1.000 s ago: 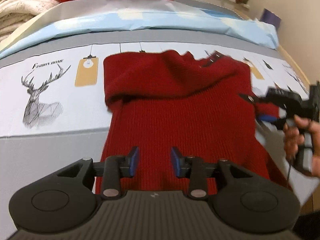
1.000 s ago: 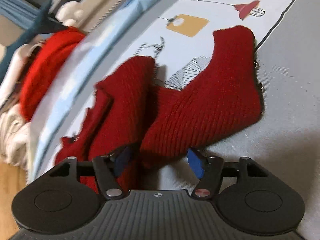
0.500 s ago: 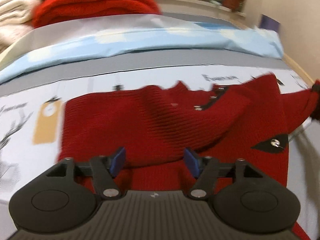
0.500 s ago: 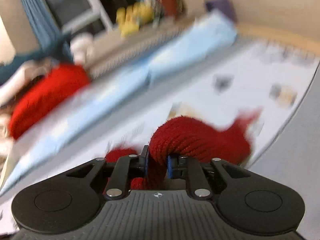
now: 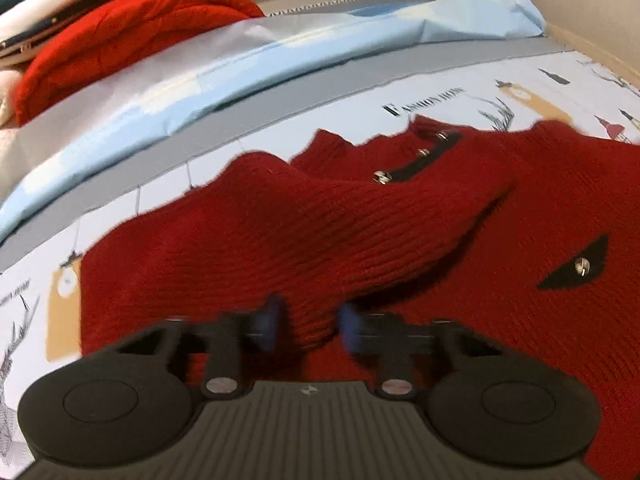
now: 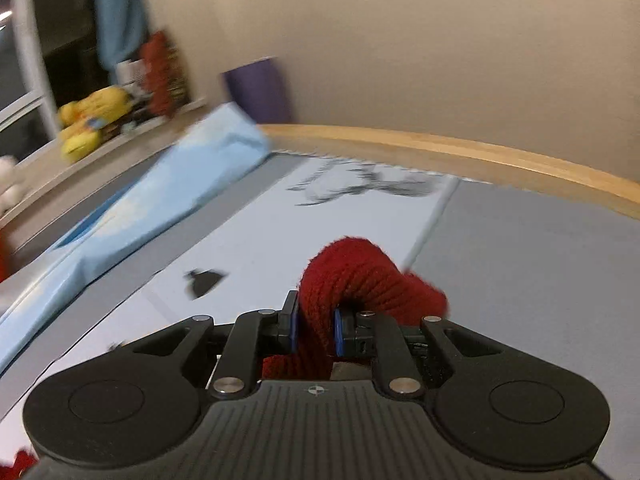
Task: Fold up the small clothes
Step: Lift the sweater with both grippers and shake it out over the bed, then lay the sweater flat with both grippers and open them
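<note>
A dark red knit sweater (image 5: 280, 232) with metal snaps on black trim lies spread on the printed bedsheet (image 5: 440, 96). Low over its near part, my left gripper (image 5: 310, 320) has its jaws closing on a raised fold of the knit. The blurred blue pads (image 5: 272, 320) touch the cloth on both sides. My right gripper (image 6: 316, 330) is shut on a bunched piece of the same red sweater (image 6: 352, 268), which arches up over its fingers above the sheet. The right gripper does not show in the left wrist view.
A light blue cloth (image 5: 320, 48) lies along the far side of the bed, with a bright red knit (image 5: 132, 28) and folded pale textiles behind it. A wooden bed edge (image 6: 440, 148), a purple bin (image 6: 260, 88) and yellow plush toys (image 6: 96, 116) stand by the wall.
My left gripper dropped toward the sweater, spread its jaws, then closed them around a fold. My right gripper shut on a piece of the knit and swung it up and away towards the wall.
</note>
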`<state>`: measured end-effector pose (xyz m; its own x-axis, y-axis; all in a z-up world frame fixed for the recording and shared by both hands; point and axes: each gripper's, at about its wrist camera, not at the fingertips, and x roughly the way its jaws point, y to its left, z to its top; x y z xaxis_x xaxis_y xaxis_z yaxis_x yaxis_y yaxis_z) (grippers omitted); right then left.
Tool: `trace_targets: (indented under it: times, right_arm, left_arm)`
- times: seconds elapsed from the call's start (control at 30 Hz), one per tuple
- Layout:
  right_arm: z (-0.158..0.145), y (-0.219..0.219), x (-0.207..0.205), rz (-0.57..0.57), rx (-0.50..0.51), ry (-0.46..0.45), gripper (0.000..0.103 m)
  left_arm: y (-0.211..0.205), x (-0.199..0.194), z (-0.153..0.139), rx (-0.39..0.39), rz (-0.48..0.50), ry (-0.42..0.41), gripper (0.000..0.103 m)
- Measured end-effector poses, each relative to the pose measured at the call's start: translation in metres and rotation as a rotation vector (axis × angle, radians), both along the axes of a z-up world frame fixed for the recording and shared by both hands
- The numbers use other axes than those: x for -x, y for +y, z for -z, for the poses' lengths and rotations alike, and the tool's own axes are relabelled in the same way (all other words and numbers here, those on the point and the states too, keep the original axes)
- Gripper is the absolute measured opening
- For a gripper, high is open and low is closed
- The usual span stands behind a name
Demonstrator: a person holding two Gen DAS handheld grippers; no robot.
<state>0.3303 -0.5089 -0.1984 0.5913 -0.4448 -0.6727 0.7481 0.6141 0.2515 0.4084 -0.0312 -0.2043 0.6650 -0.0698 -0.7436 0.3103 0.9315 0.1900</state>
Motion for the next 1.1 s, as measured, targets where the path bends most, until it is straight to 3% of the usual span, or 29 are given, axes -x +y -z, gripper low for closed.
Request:
trace_targets:
  times: [0.13,0.2,0.3,0.4,0.47,0.5,0.57,0.6,0.63,0.67,0.73,0.8,0.87,0.93,1.1]
  right_arm:
    - [0.012,0.021,-0.001,0.127,-0.024,0.165,0.036]
    - [0.0,0.044,0.004,0.14,0.029,0.151,0.043]
    - [-0.023,0.089,-0.008,0.031,0.098,0.058,0.047]
    - [-0.03,0.132,-0.019,-0.141,0.089,-0.007,0.054]
    - [-0.024,0.155,-0.038,-0.311,0.023,0.007,0.058]
    - [-0.017,0.169,-0.047,-0.413,-0.026,0.025,0.058]
    - [-0.005,0.193,-0.059,-0.559,-0.069,0.086,0.058]
    - [0.0,0.207,-0.062,-0.6,-0.062,0.128,0.058]
    - [0.005,0.217,-0.063,-0.625,-0.051,0.172,0.058]
    - [0.01,0.226,-0.064,-0.638,-0.039,0.214,0.058]
    - [0.023,0.236,-0.069,-0.64,-0.013,0.298,0.059]
    - [0.031,0.244,-0.069,-0.633,0.005,0.368,0.059]
    - [0.044,0.237,-0.073,-0.628,0.017,0.39,0.059]
    - [0.045,0.237,-0.068,-0.621,0.038,0.404,0.06]
    - [0.048,0.234,-0.071,-0.609,0.062,0.412,0.062]
  left_arm:
    - [0.022,-0.003,-0.023,0.06,-0.056,-0.037,0.01]
    - [0.042,-0.004,-0.043,0.079,-0.101,-0.086,0.009]
    - [0.091,-0.008,-0.074,0.127,-0.235,-0.131,0.009]
    - [0.173,-0.004,-0.101,0.15,-0.493,-0.192,0.009]
    - [0.237,0.005,-0.111,0.089,-0.746,-0.214,0.009]
    - [0.27,0.012,-0.111,0.078,-0.882,-0.191,0.009]
    - [0.335,0.033,-0.1,0.151,-1.182,-0.113,0.011]
    - [0.349,0.042,-0.097,0.119,-1.299,-0.102,0.011]
    - [0.353,0.044,-0.096,0.078,-1.335,-0.094,0.013]
    - [0.35,0.04,-0.096,0.092,-1.293,-0.078,0.016]
    - [0.332,0.032,-0.099,0.212,-1.139,-0.069,0.034]
    - [0.304,0.019,-0.097,0.327,-0.95,-0.057,0.039]
    - [0.271,0.009,-0.087,0.384,-0.788,-0.008,0.043]
    - [0.237,-0.003,-0.068,0.402,-0.642,0.065,0.059]
    - [0.163,-0.014,-0.024,0.279,-0.376,0.158,0.062]
